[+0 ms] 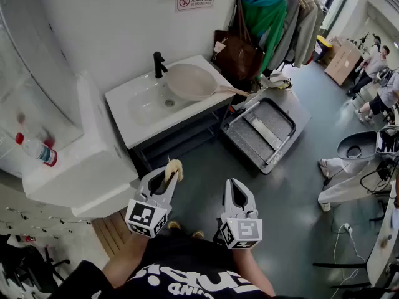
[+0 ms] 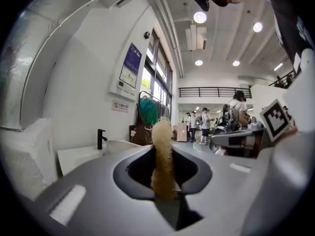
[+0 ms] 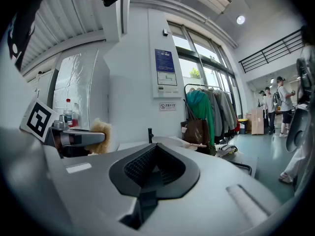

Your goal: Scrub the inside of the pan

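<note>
A pale round pan (image 1: 190,81) lies in the white sink (image 1: 134,114), its handle pointing right past the rim. Both grippers hang well short of it, over the floor near the person's body. My left gripper (image 1: 169,175) is shut on a tan scrubbing pad (image 1: 174,166). In the left gripper view that pad (image 2: 162,136) stands up out of the closed jaws. My right gripper (image 1: 232,184) is shut with nothing in it; its ribbed pads (image 3: 142,163) meet. From the right gripper view the pan (image 3: 170,140) shows far ahead.
A black tap (image 1: 159,64) stands at the back of the sink. A steel trolley (image 1: 262,129) sits right of it, with a brown bag (image 1: 240,55) and hanging clothes (image 1: 268,11) behind. A white cabinet (image 1: 75,161) with a bottle (image 1: 37,149) is at left. People stand at far right.
</note>
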A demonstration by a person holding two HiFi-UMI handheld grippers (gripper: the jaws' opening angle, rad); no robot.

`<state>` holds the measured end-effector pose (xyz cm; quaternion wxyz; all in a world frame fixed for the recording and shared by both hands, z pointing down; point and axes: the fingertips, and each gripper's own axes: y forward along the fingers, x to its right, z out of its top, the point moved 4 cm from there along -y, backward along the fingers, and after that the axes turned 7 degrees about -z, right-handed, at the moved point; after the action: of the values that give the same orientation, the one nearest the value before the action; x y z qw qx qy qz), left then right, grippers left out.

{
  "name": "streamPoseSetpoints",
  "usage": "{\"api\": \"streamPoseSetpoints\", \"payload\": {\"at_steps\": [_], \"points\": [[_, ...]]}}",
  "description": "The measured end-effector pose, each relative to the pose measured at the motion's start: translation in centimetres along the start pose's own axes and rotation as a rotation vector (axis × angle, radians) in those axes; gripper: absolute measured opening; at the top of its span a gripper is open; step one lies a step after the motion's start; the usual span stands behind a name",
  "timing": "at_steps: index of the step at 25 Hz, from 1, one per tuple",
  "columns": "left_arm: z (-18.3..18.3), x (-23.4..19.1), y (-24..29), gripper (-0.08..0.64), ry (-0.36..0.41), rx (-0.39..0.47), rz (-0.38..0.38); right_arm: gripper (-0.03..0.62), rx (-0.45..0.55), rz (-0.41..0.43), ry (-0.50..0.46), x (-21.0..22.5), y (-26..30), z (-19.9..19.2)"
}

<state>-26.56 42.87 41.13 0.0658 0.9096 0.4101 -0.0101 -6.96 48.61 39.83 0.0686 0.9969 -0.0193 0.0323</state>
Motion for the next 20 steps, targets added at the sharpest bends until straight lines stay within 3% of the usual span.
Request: {"api": "streamPoseSetpoints", "payload": {"at_steps": [9, 20], "points": [[0.0, -1.8, -0.1, 0.064, 0.005, -0.003, -0.028, 0.008, 0.030, 0.035, 0.033, -1.7, 0.5, 0.3], [-0.6, -5.2, 0.2, 0.064, -0.008, -0.012, -0.081, 0.008, 0.081, -0.095, 0.039, -2.2, -0.6, 0.2]]}}
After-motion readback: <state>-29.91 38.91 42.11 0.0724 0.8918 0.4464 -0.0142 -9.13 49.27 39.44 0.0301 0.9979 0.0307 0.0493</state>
